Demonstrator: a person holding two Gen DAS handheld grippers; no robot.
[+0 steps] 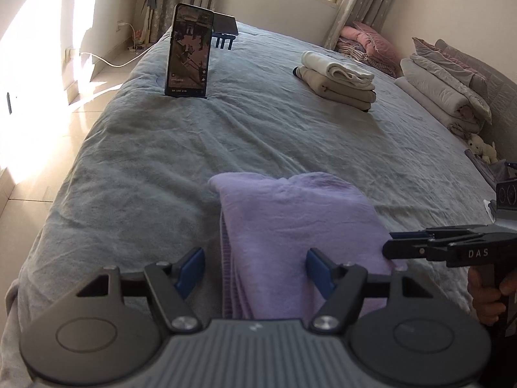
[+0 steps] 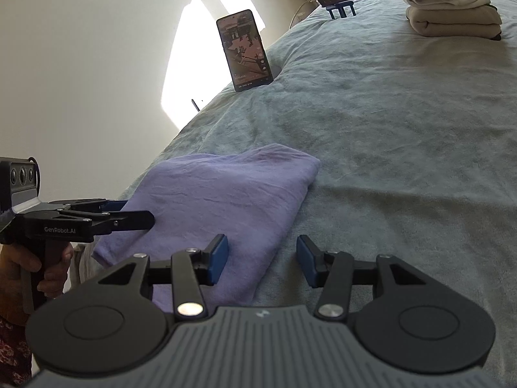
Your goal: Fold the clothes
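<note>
Left tool (image 1: 255,266) gaped empty astride the purple cloth's (image 1: 290,226) near end, long axis running away; right tool (image 2: 261,260) open at its edge.

Two phones (image 1: 189,50), three folded garments (image 1: 339,77)

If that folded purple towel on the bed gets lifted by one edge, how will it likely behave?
The purple towel looks soft and plush, so it would probably droop and unfold; its stacked layers show at the near edge. Probably light for its size. Its fuzzy nap likely grips the grey bedspread, so pushing may bunch it rather than slide it.
</note>
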